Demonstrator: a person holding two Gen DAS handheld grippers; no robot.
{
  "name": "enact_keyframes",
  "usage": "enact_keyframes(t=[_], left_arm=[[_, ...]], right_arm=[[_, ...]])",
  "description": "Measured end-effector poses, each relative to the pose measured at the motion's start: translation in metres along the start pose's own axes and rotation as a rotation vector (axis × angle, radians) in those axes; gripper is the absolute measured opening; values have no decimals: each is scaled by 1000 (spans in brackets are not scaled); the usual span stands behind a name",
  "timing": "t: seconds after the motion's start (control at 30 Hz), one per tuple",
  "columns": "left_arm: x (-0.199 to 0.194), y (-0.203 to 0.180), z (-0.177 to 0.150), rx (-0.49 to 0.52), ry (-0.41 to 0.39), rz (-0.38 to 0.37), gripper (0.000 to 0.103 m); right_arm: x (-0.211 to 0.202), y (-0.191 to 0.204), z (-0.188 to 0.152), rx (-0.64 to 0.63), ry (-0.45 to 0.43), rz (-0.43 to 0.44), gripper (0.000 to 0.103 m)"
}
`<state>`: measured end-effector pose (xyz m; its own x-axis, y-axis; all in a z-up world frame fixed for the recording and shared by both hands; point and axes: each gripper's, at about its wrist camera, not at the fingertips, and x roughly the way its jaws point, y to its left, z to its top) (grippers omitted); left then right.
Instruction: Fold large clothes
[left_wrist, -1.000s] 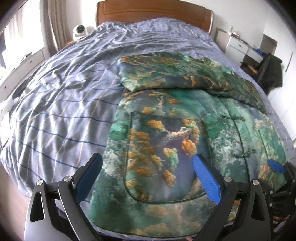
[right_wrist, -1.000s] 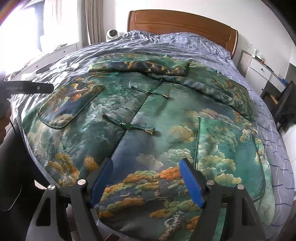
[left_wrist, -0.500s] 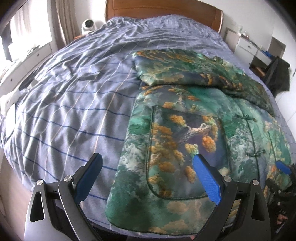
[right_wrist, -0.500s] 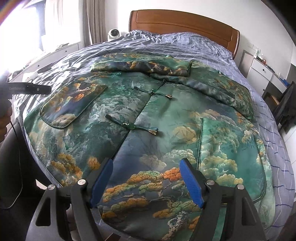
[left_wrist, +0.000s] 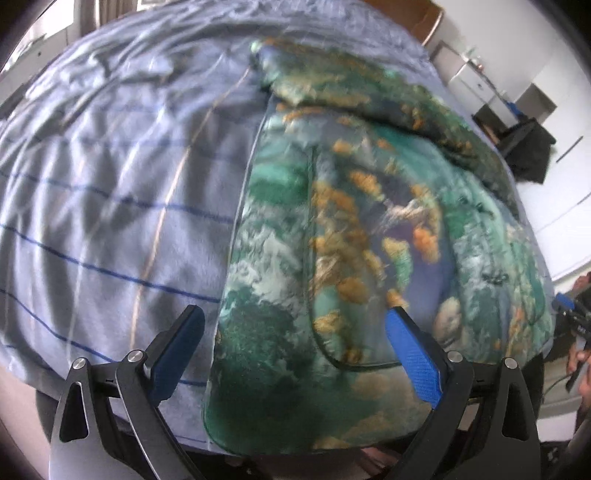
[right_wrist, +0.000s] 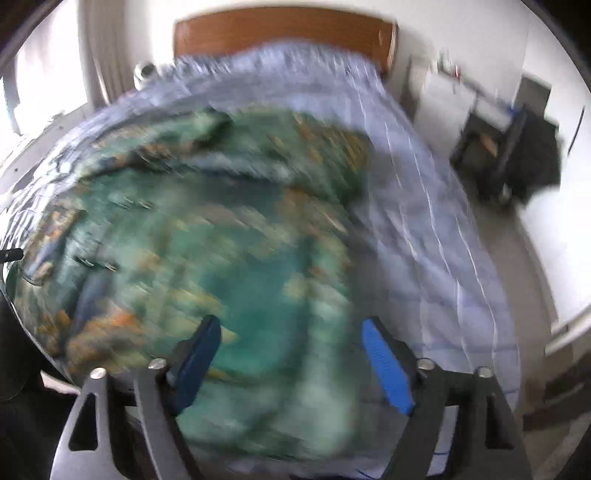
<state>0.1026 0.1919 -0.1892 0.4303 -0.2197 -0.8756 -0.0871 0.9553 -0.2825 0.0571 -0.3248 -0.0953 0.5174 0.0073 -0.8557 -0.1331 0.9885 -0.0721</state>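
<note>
A large green padded jacket (left_wrist: 369, 240) with an orange and teal landscape print lies spread flat on the bed, its hem at the near edge. My left gripper (left_wrist: 295, 350) is open and empty, hovering over the jacket's bottom left corner and patch pocket (left_wrist: 369, 266). In the right wrist view the jacket (right_wrist: 221, 240) is blurred by motion. My right gripper (right_wrist: 291, 362) is open and empty above the jacket's lower right part. Its tip also shows at the right edge of the left wrist view (left_wrist: 565, 304).
The bed has a blue striped cover (left_wrist: 110, 184) and a wooden headboard (right_wrist: 280, 33). A white dresser (right_wrist: 443, 96) and a dark chair with black clothing (right_wrist: 524, 155) stand to the right of the bed. A small white camera (right_wrist: 144, 72) sits at the far left.
Both grippers have swung outward: the left towards the jacket's left bottom corner and lower, the right towards the jacket's right side. Both stay open. The jacket has not moved.
</note>
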Motion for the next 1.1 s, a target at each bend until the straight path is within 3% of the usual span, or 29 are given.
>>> enact_keyframes(t=[0.03,0.13,0.23,0.33,0.4,0.43,0.5,0.53,0.57,0.6,0.8,0.93,1.1], left_arm=[[5,-1,-2,6,12,-3,99],[14,-11,-8,44,36,13,100],[17,-27,-11,105,48,13,100],[18,-34,-13,117,66,17,99],[15,-39,-15,128,96,24,83],[13,-42,-15,140,109,41,72],[7,-53,-17,172,125,73,49],[3,-60,-17,188,131,105,32],[-1,-64,-15,196,137,120,21],[-5,-68,-14,201,137,119,18],[-39,-94,-17,269,96,117,13],[-54,-85,-31,309,131,105,13],[-81,-62,-82,313,219,60,13]], right_arm=[[10,-18,-4,19,77,35,83],[26,-41,-18,54,167,96,83],[41,-40,-33,65,224,192,83],[45,-33,-34,59,208,264,83],[49,-27,-31,54,213,294,76],[50,-22,-29,43,229,290,51],[46,-14,-24,6,239,259,25],[41,-12,-20,-8,233,247,18],[38,-10,-16,-10,228,248,16],[31,-9,-12,-13,214,247,15],[0,-3,6,-52,143,234,12],[-10,-5,-1,-62,143,246,12],[-24,-9,-30,-33,212,306,12]])
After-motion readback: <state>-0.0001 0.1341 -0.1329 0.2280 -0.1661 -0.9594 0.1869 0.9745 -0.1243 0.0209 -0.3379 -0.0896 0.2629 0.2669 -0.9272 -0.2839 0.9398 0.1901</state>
